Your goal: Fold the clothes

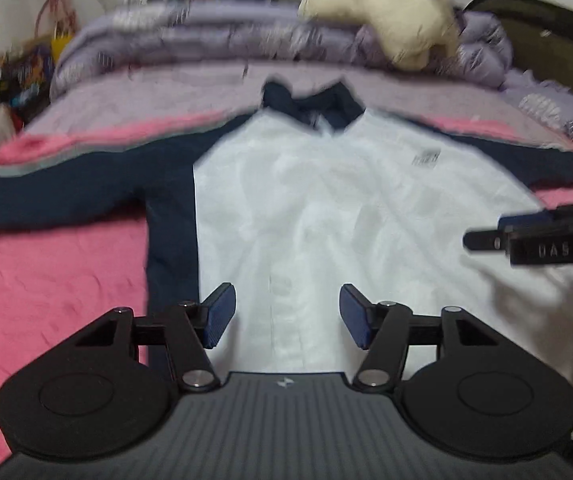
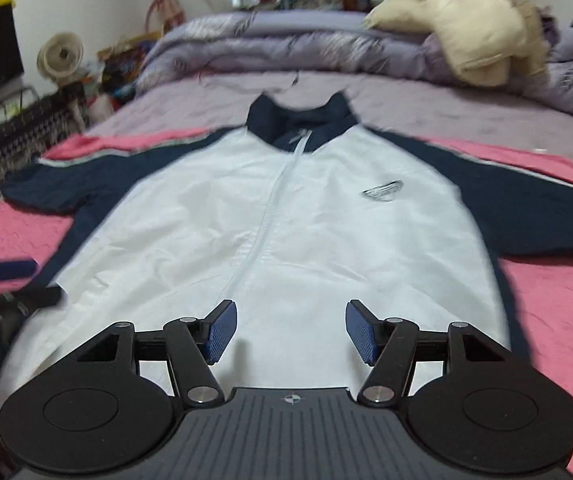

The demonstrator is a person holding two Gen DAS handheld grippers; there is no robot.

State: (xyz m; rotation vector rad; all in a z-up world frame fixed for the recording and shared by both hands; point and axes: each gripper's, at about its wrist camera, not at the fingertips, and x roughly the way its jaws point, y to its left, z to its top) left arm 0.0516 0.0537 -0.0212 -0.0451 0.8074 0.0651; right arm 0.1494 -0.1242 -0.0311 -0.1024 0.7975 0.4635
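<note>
A white zip jacket [image 1: 326, 200] with navy sleeves and collar lies flat, front up, on a pink blanket [image 1: 46, 280]; it also shows in the right wrist view [image 2: 286, 220]. Both sleeves are spread out sideways. My left gripper [image 1: 286, 316] is open and empty above the jacket's lower left front. My right gripper [image 2: 290, 330] is open and empty above the hem near the zip. The right gripper shows at the right edge of the left wrist view [image 1: 534, 240], and the left gripper at the left edge of the right wrist view [image 2: 10, 288].
The bed [image 2: 406, 96] carries a heaped lilac quilt [image 2: 286, 40] and a cream garment [image 2: 454, 16] at the far end. A small fan [image 2: 60, 56], a basket [image 2: 26, 128] and clutter stand to the left of the bed.
</note>
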